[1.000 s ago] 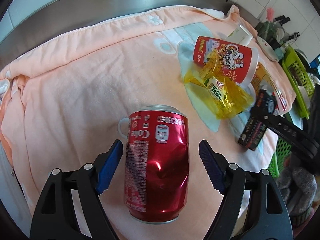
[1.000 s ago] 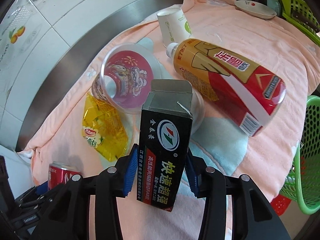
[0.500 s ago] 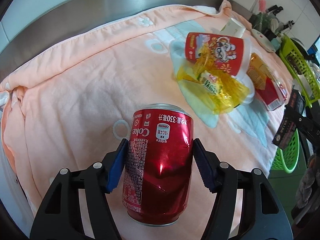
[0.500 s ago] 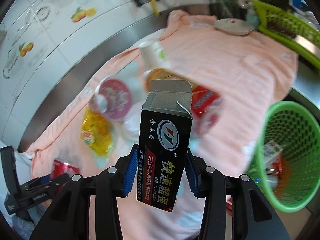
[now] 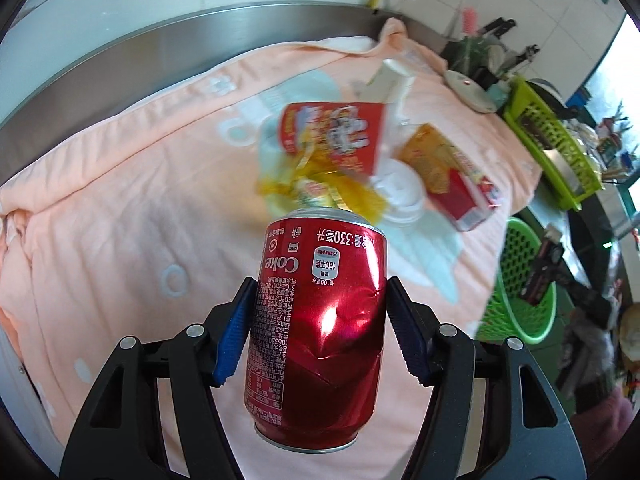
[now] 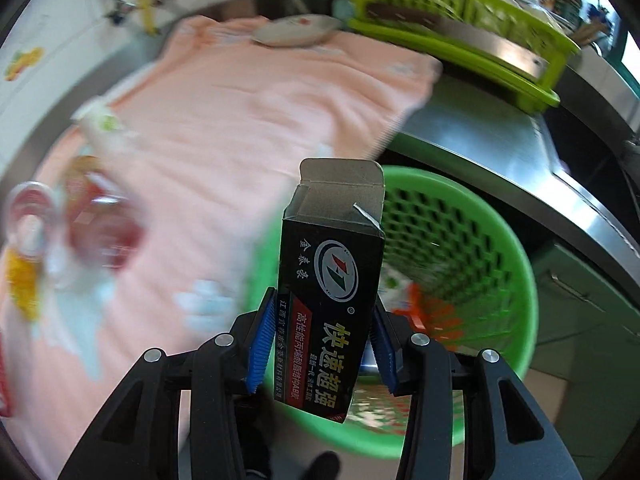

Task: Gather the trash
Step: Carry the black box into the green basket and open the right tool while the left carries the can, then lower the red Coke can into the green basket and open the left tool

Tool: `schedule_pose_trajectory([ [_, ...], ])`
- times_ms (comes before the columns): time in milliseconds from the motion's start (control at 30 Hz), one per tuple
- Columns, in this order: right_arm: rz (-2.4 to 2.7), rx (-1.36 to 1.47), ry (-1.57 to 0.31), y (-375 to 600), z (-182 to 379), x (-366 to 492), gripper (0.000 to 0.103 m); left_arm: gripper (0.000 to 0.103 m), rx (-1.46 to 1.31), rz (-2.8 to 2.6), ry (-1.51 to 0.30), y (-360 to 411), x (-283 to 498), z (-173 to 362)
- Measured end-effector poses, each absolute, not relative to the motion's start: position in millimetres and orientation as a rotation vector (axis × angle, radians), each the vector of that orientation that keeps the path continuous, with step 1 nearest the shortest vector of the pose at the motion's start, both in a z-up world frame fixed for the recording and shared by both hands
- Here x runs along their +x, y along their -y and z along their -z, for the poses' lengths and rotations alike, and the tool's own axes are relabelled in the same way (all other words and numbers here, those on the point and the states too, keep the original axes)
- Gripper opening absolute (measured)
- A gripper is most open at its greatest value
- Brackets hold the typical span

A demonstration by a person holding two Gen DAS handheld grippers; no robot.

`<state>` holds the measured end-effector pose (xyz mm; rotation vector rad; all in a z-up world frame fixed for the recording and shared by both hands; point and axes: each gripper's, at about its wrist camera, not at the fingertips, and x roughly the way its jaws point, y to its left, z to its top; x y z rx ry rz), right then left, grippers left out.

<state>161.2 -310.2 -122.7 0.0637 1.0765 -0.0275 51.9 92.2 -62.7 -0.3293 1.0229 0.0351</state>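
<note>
Right wrist: green basket (image 6: 500,240), peach towel (image 6: 240,120)

One dented red can (image 5: 320,320), one black carton (image 6: 330,300), one round green basket (image 6: 472,280), one lime crate (image 6: 452,16), one paper cup (image 5: 390,80), one red printed cup (image 5: 336,136), one yellow wrapper (image 5: 320,188), one orange-red bottle (image 5: 452,176), one white dish (image 6: 294,32), one peach towel (image 5: 120,200)
</note>
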Motion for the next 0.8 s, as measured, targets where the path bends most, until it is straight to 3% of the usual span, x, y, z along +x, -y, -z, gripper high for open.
schedule_pose_trajectory([
  [433, 0.107, -0.020, -1.204, 381.3, 185.4, 176.9, 0.043, 0.064, -0.267, 0.117, -0.991, 10.5, 77.0, 41.4],
  [800, 0.063, -0.009, -1.159, 398.8, 171.2, 168.8, 0.052, 0.064, -0.234, 0.241, -0.988, 97.8, 115.4, 39.3],
])
